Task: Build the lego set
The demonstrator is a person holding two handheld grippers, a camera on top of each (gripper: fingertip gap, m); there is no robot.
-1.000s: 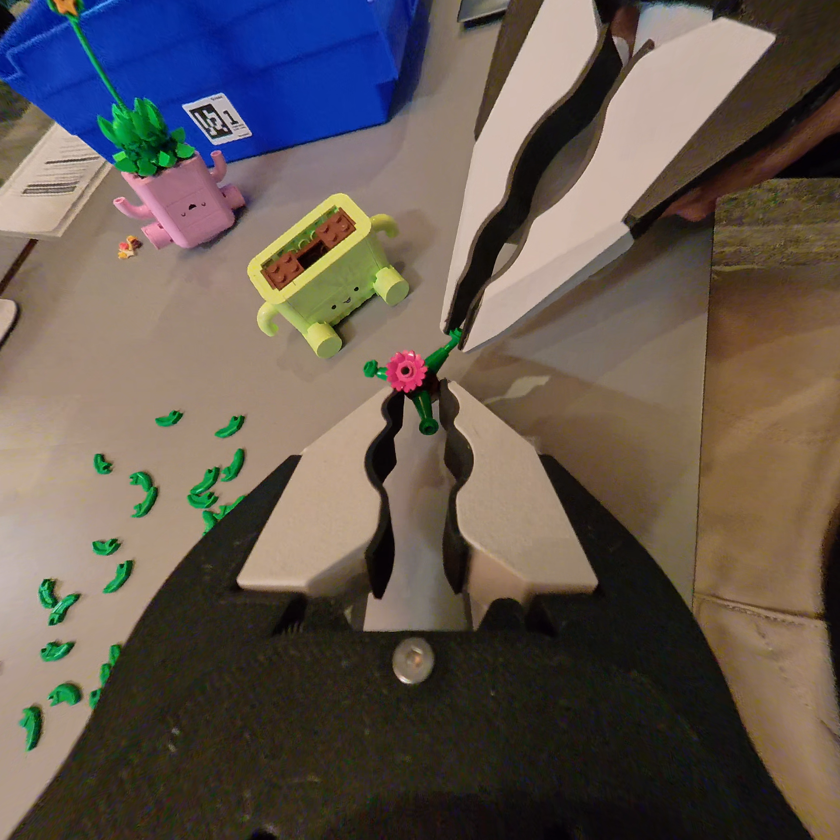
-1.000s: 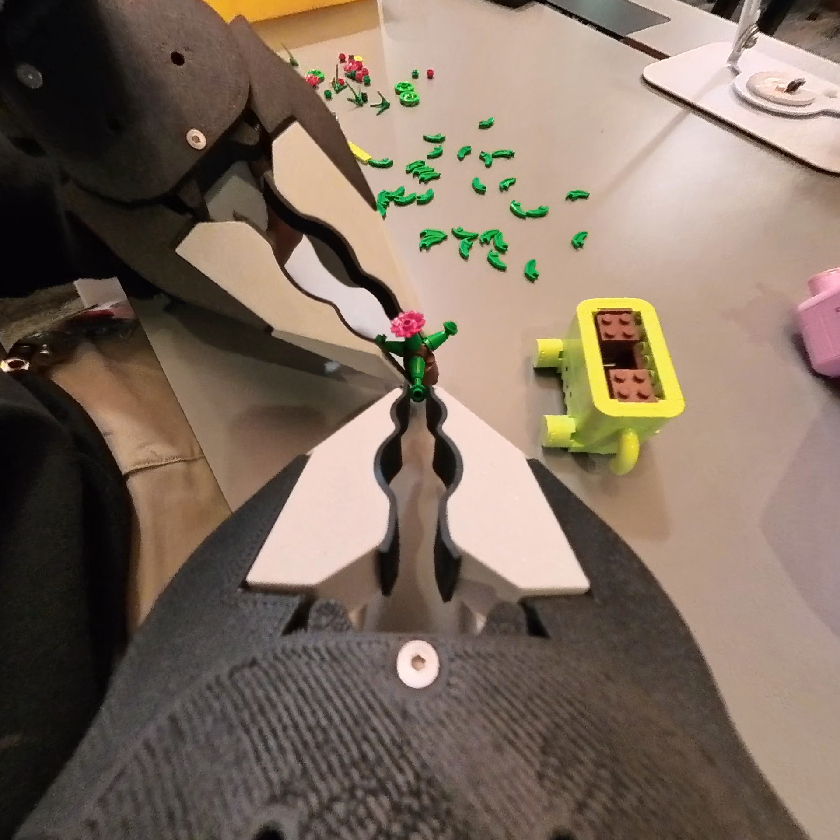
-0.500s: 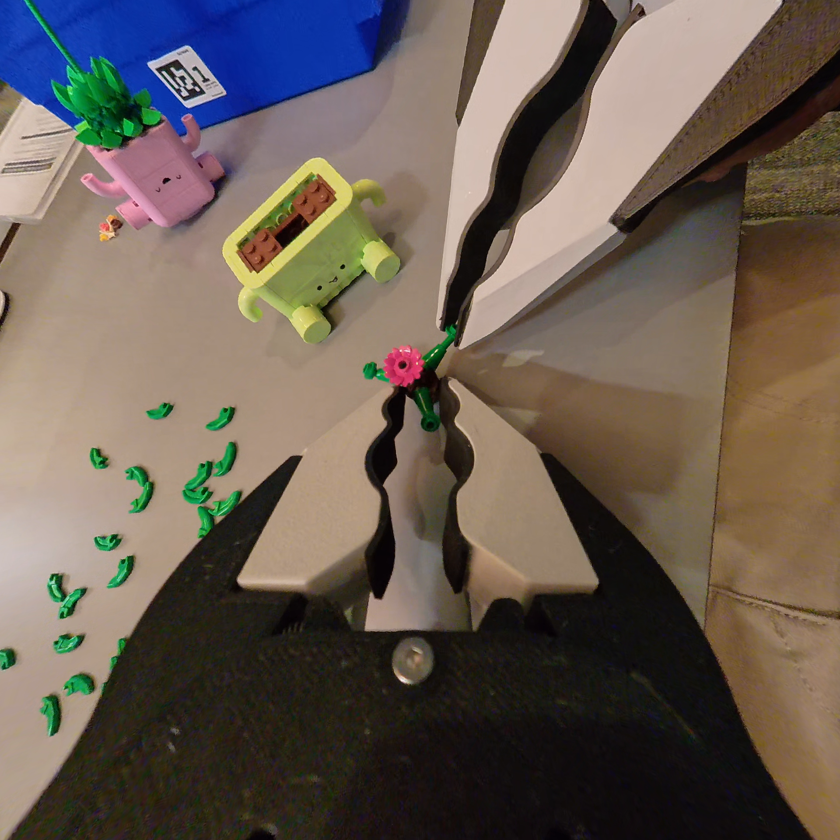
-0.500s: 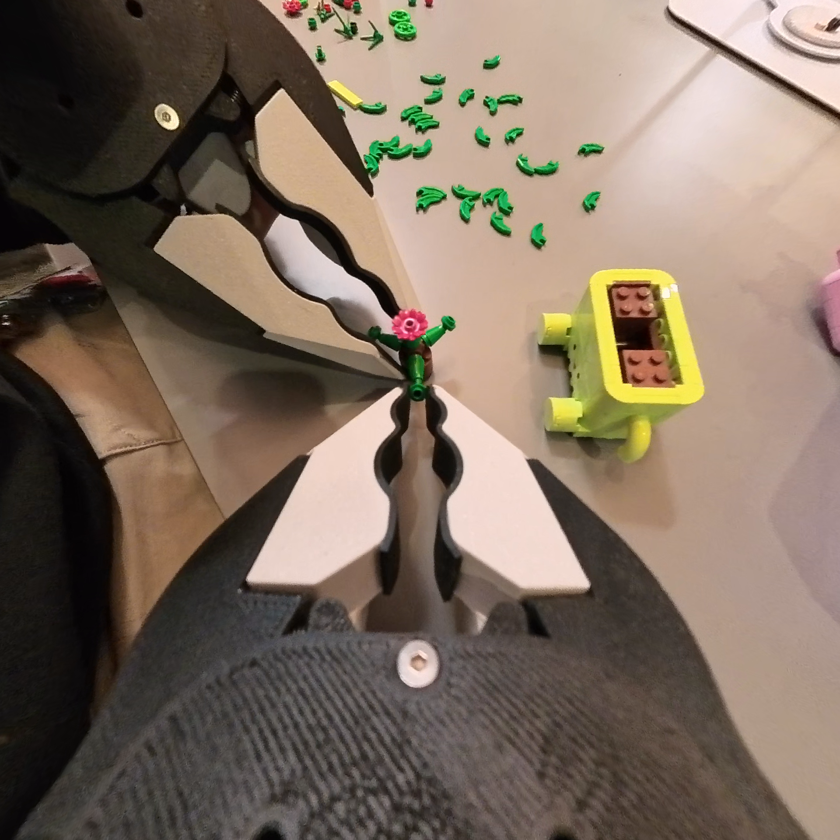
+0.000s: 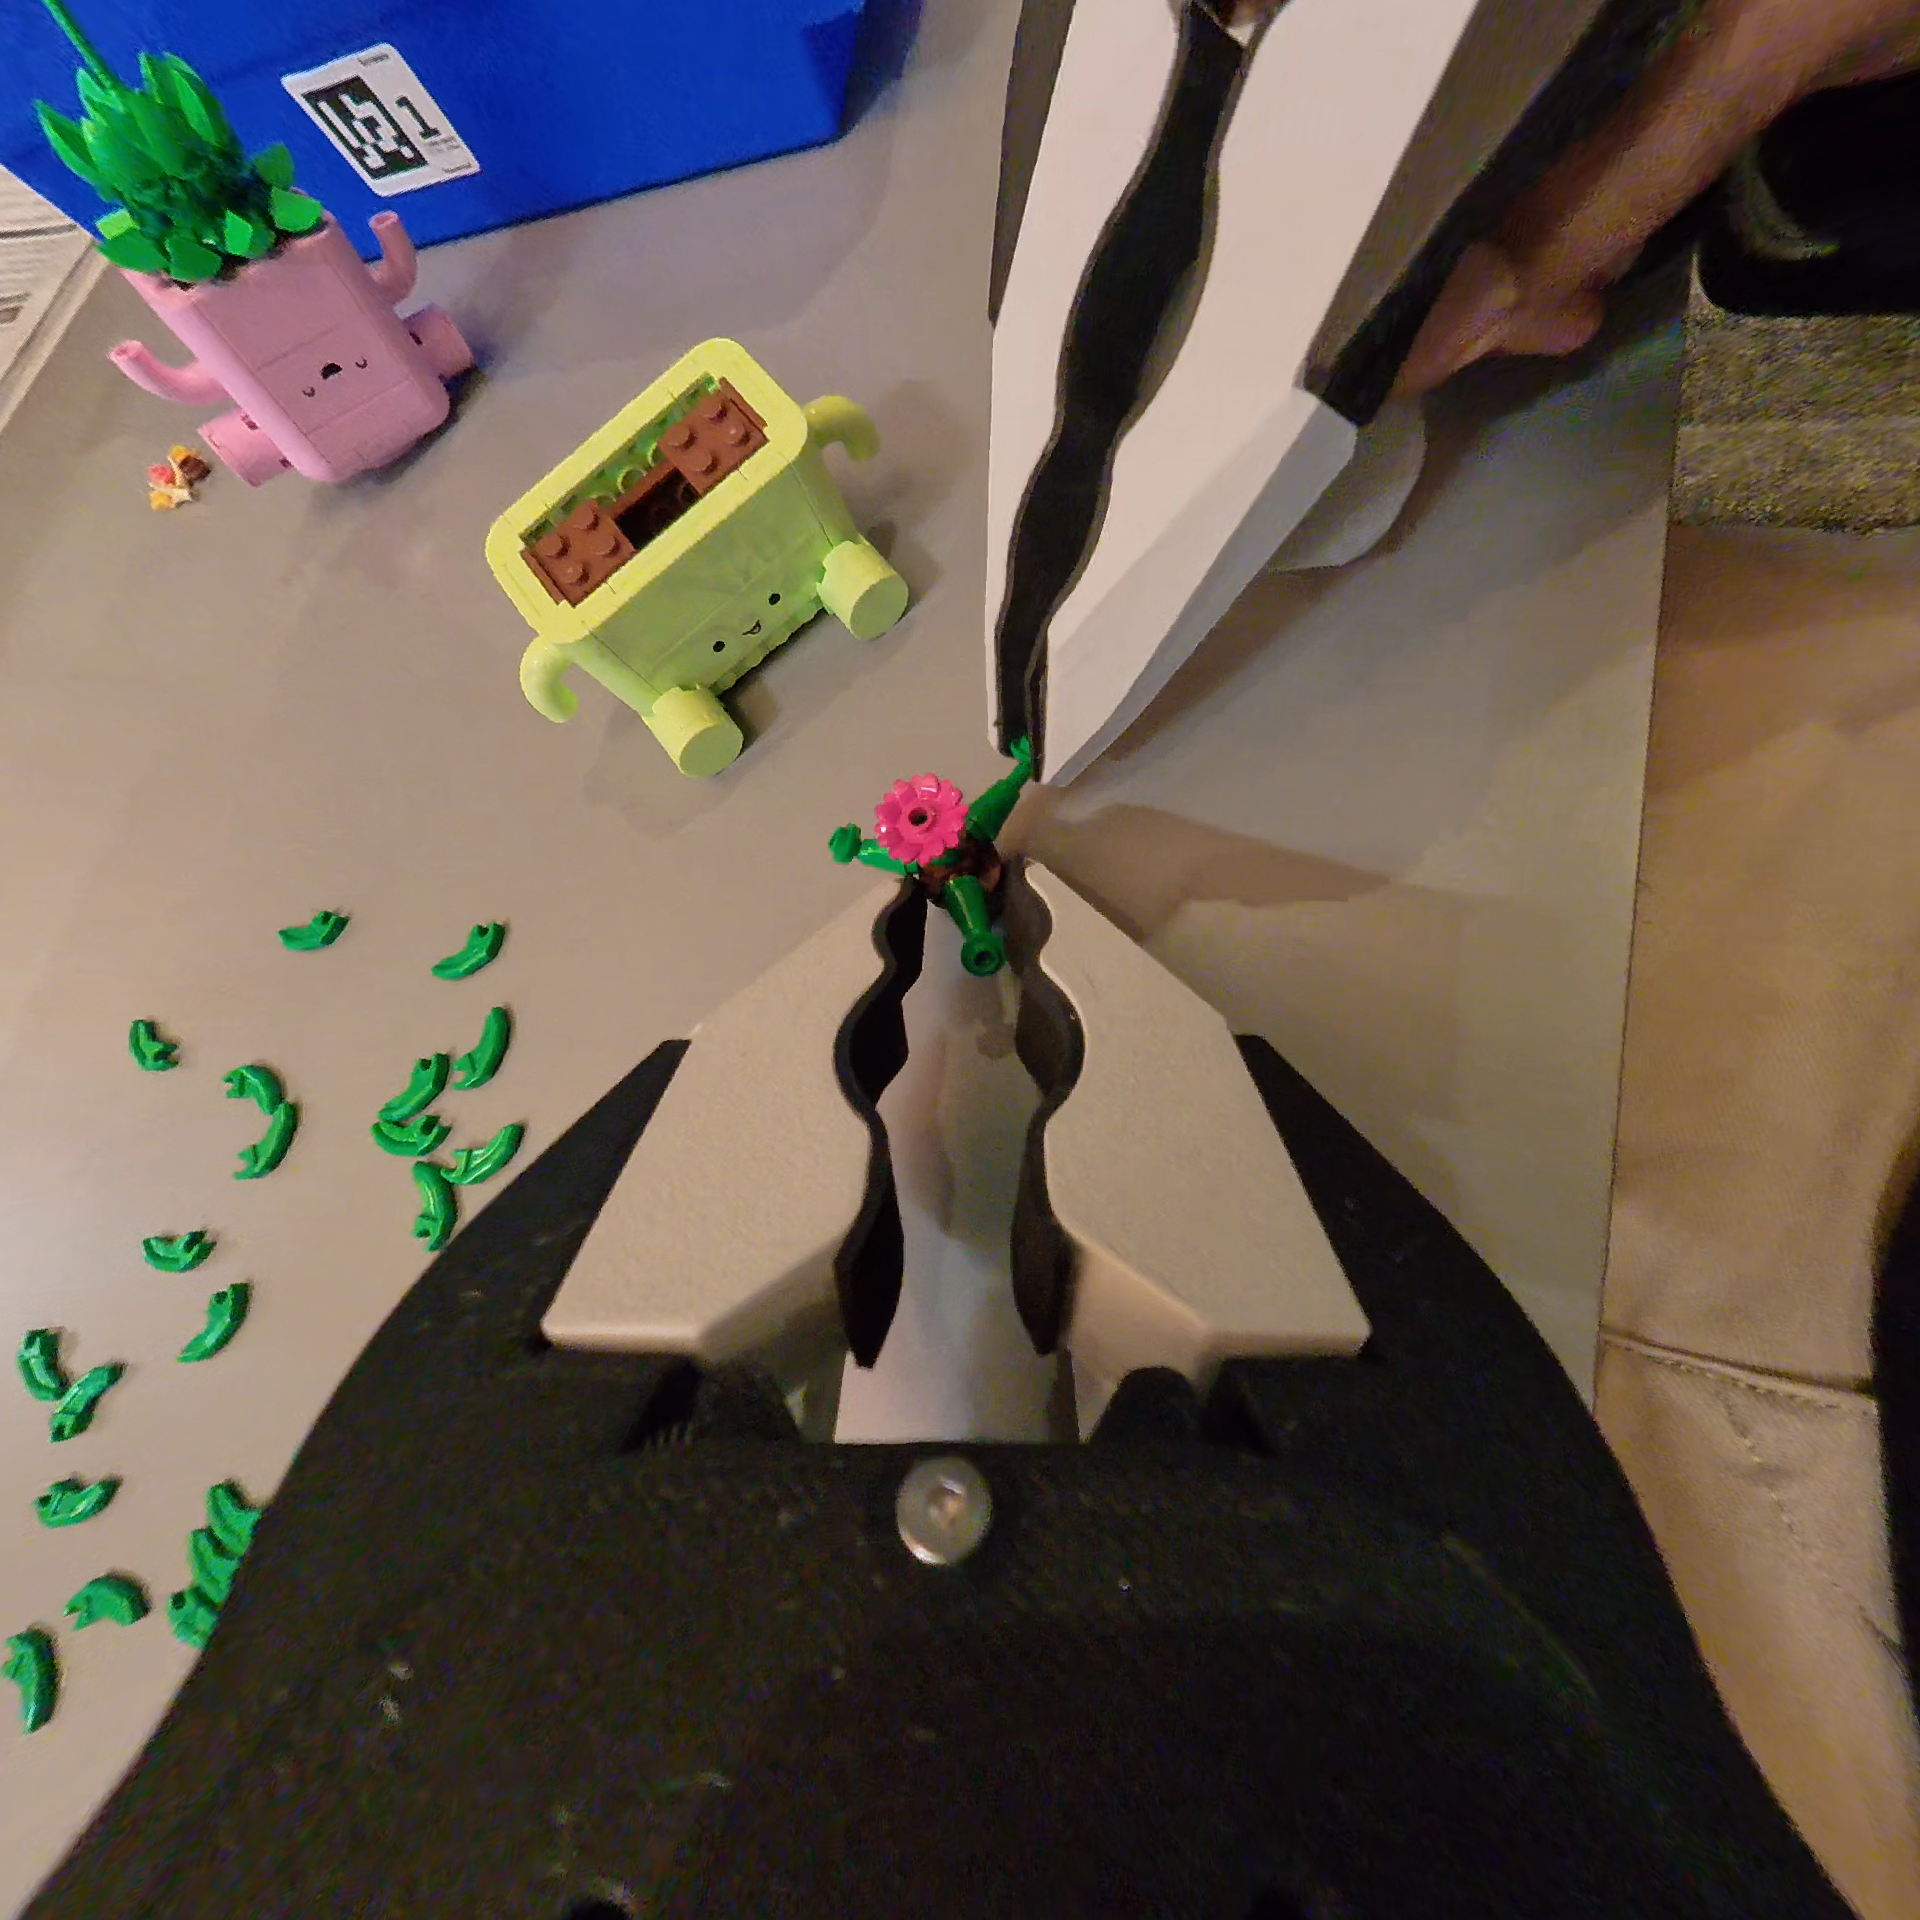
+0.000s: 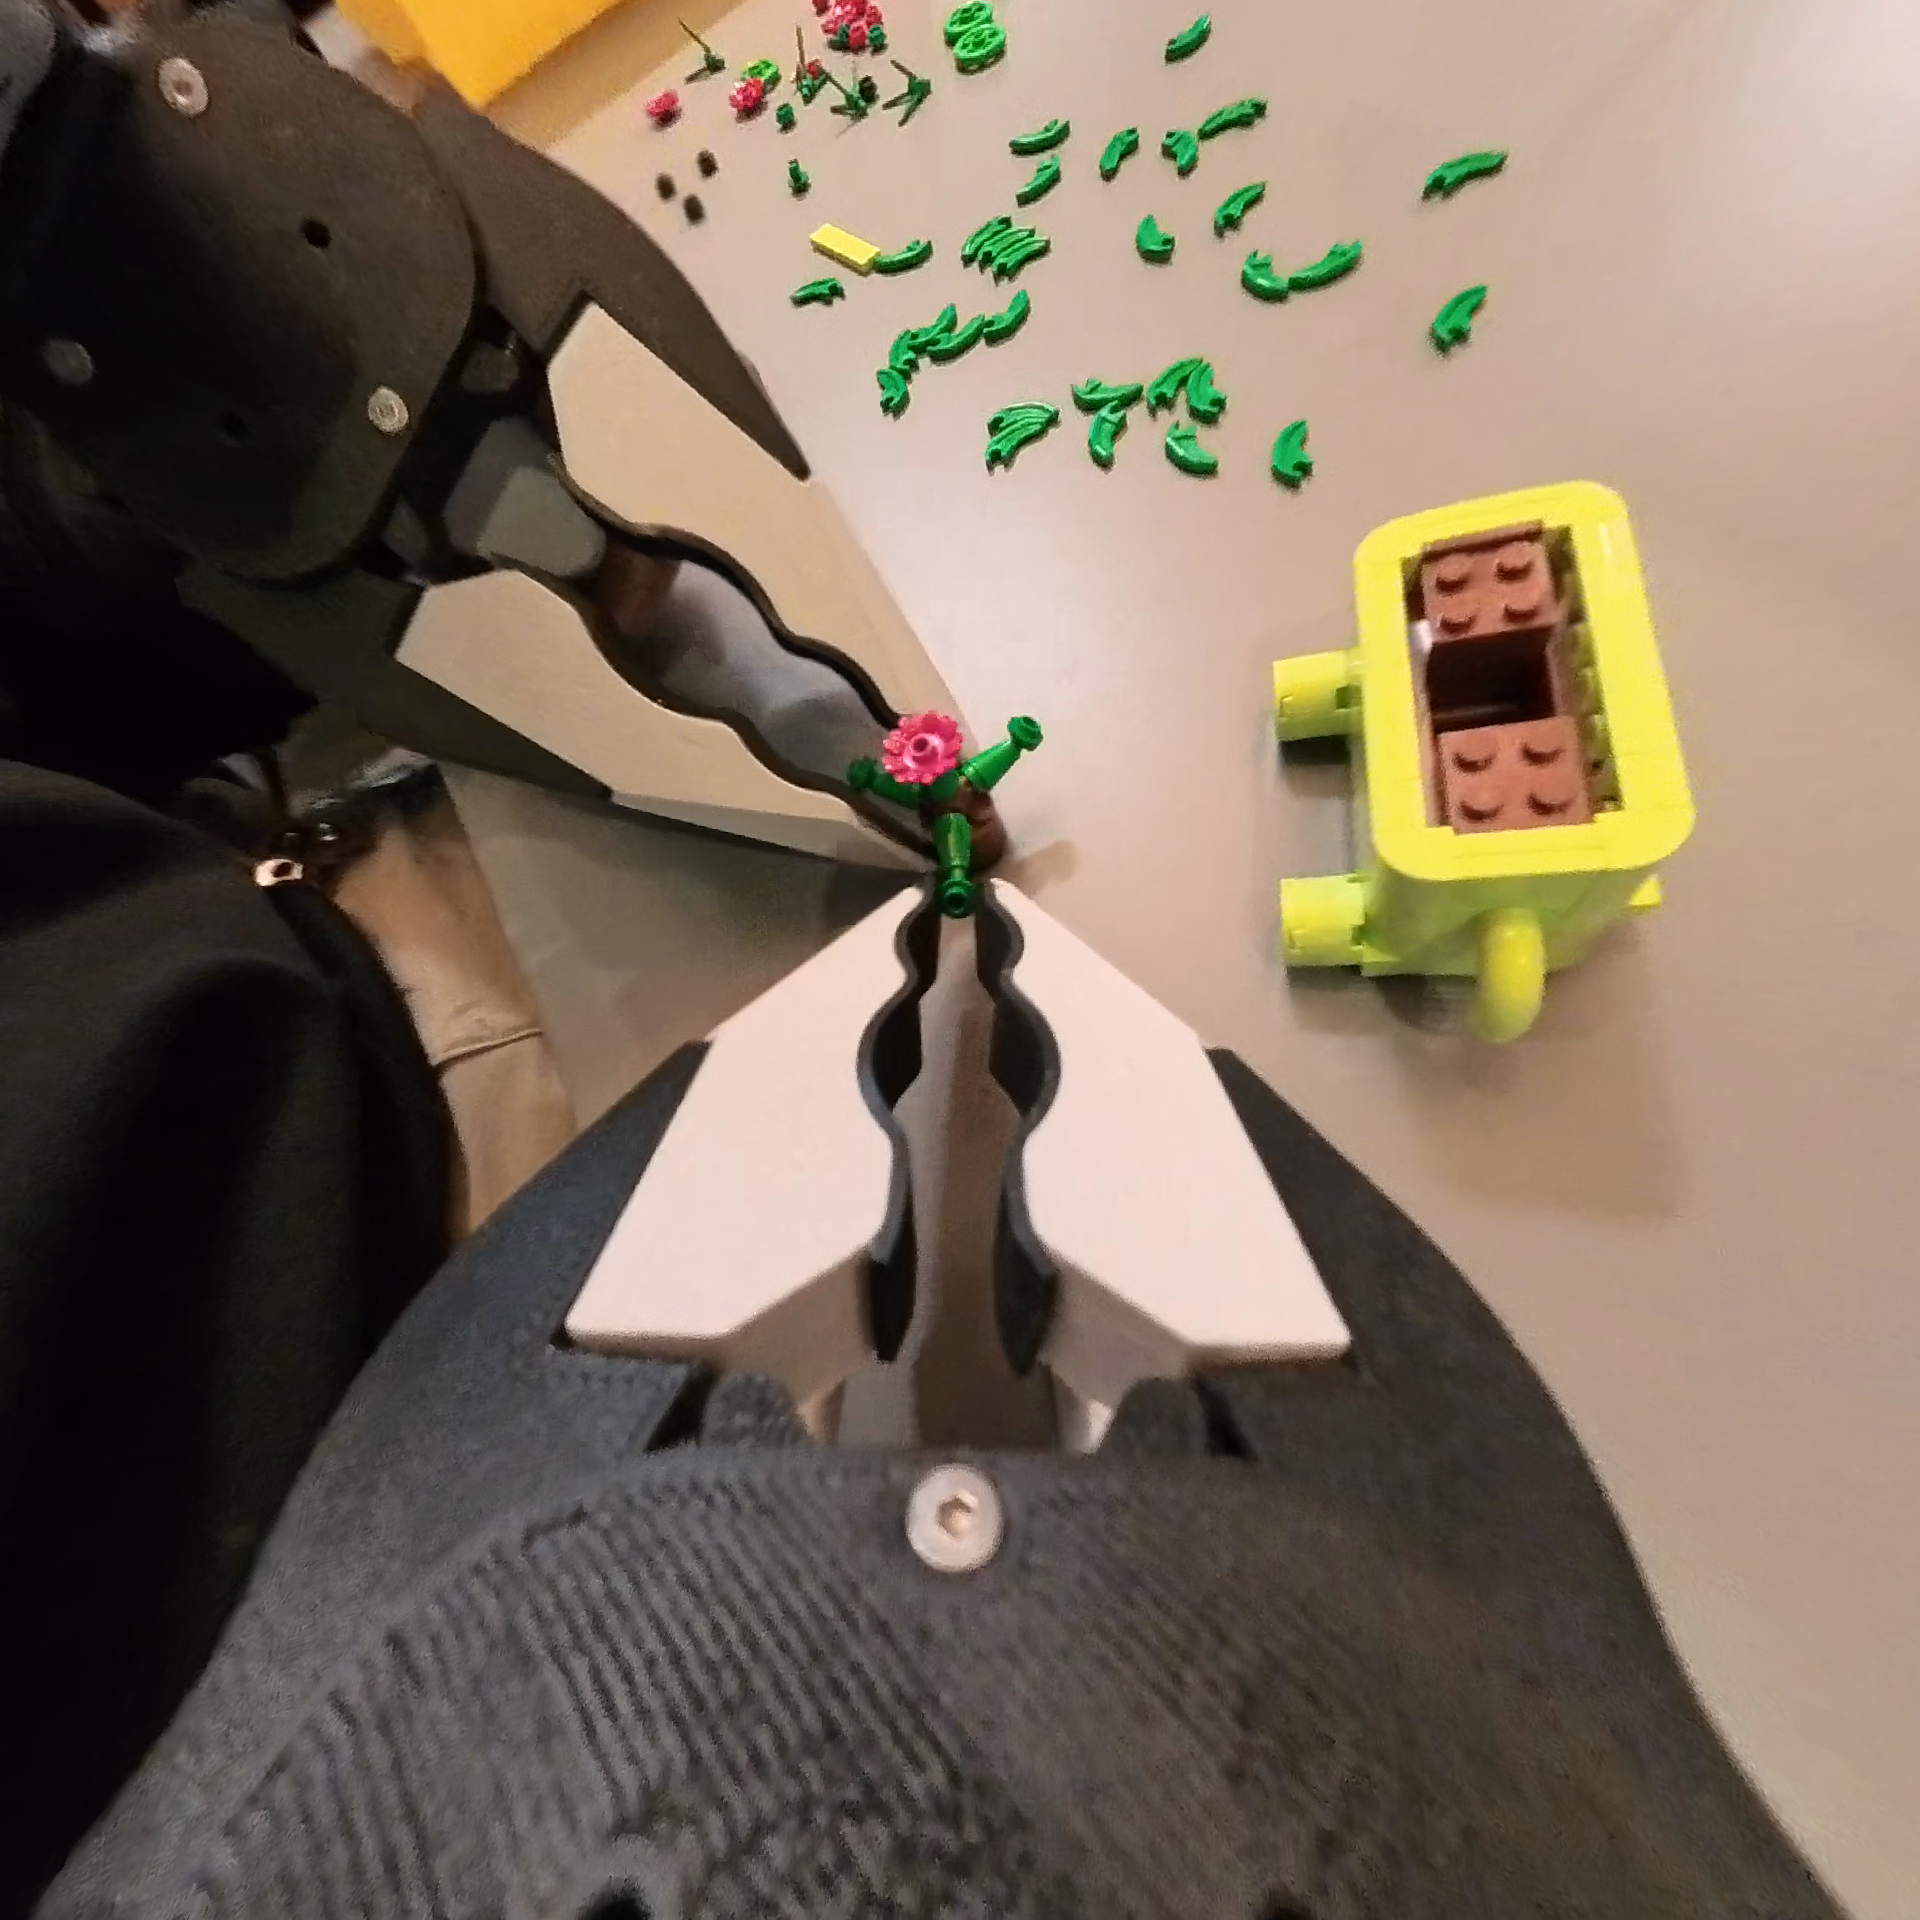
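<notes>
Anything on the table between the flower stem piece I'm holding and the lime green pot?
Nothing: in the left wrist view the grey table is bare between the flower stem piece and the lime green pot. The right wrist view agrees.

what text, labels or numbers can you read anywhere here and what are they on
White sticker on the blue bin: a black square code with print beside it; I don't copy out writing.
Paper sheet at the left edge: printed lines, too small to read.
Pink pot, green pot, flower piece: no writing; the pots bear only little faces.
</notes>
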